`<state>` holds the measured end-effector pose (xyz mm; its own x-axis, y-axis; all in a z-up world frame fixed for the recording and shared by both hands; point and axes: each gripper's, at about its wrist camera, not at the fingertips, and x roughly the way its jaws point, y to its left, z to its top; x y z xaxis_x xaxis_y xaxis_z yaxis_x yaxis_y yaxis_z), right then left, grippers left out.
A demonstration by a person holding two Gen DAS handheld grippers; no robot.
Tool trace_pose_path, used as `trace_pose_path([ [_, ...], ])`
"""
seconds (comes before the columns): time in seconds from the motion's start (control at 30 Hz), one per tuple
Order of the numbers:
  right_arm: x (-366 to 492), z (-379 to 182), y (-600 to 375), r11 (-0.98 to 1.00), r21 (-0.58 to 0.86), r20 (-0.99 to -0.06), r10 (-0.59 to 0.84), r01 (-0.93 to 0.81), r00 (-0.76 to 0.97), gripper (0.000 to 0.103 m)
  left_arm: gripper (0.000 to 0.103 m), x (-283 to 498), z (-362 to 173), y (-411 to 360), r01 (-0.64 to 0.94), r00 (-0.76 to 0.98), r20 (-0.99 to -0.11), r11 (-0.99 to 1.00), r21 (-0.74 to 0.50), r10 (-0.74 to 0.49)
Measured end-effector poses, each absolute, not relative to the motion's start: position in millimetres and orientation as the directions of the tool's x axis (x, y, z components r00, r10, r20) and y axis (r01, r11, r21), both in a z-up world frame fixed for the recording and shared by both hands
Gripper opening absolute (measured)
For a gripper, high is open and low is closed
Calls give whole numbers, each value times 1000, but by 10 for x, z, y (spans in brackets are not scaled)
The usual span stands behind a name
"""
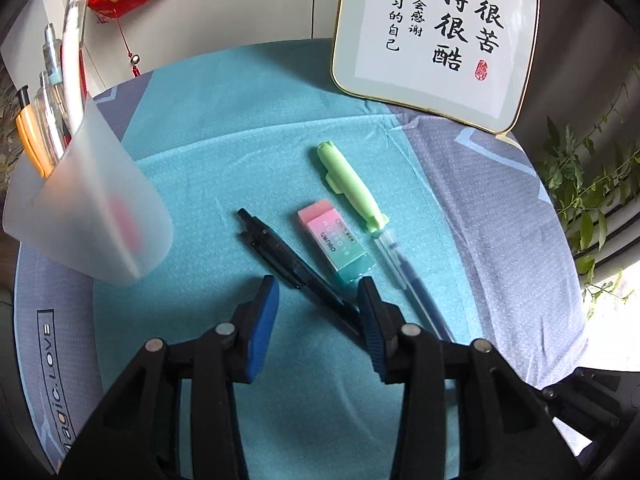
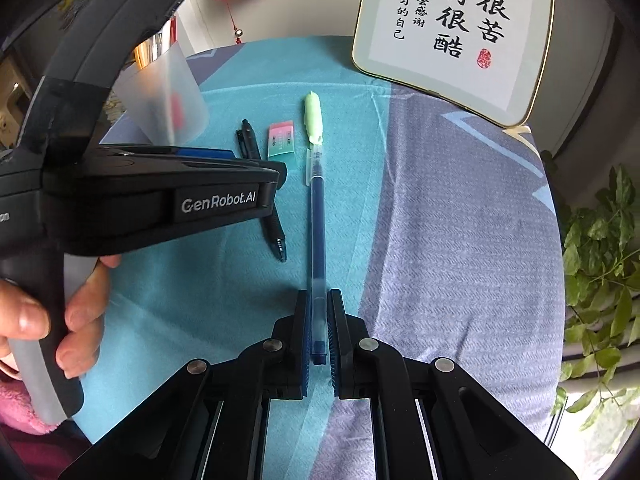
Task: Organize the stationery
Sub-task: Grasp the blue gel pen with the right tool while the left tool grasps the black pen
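My left gripper (image 2: 224, 184) hides the black pen's (image 2: 276, 236) middle. My sign (image 1: 436, 36) is cropped at the top. The cup's (image 1: 92, 200) frosted wall blurs a red thing inside, unidentifiable.

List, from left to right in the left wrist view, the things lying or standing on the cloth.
Cup → black pen → eraser → green-capped pen → framed sign.
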<state>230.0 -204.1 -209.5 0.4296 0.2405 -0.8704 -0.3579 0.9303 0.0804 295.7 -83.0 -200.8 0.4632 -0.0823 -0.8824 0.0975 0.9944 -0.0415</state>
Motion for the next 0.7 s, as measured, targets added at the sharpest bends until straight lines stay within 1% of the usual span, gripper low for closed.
trace_pose_path([
  [0.07,2248,-2076,-2101,930,90,-870,247,-356,427,8,22,2925,-1982,-778,110,459,-880,991,-79,-121],
  [0.1,2221,-2069,-2120,930,95,-870,251,-356,425,8,13,2896,-1972,-749,124,447,-884,988,-89,-136],
  [0.13,2189,-2061,-2134,928,98,-871,254,-358,421,8,11,2856,-1969,-712,141,433,-888,984,-104,-156],
  [0.3,1904,-2038,-2129,906,93,-888,263,-412,378,8,11,2485,-1986,-512,227,376,-901,964,-137,-216],
  [0.43,1721,-2014,-2132,893,74,-907,246,-444,343,8,11,2128,-2004,-389,287,331,-915,948,-136,-232],
  [0.53,1688,-2010,-2117,890,59,-910,234,-452,341,8,11,2012,-2018,-336,286,302,-922,945,-157,-244],
  [0.57,1705,-1993,-2104,893,54,-907,231,-446,351,8,12,2000,-2011,-331,282,308,-921,948,-151,-238],
  [0.6,1721,-1972,-2101,898,50,-903,228,-437,364,8,16,2001,-1993,-333,274,323,-919,952,-138,-226],
  [0.63,1769,-1955,-2079,902,47,-899,225,-428,375,9,26,2004,-1960,-324,266,339,-915,955,-129,-218],
  [0.7,1863,-1899,-2014,905,51,-892,231,-422,388,10,38,2044,-1903,-326,252,365,-905,959,-131,-219],
])
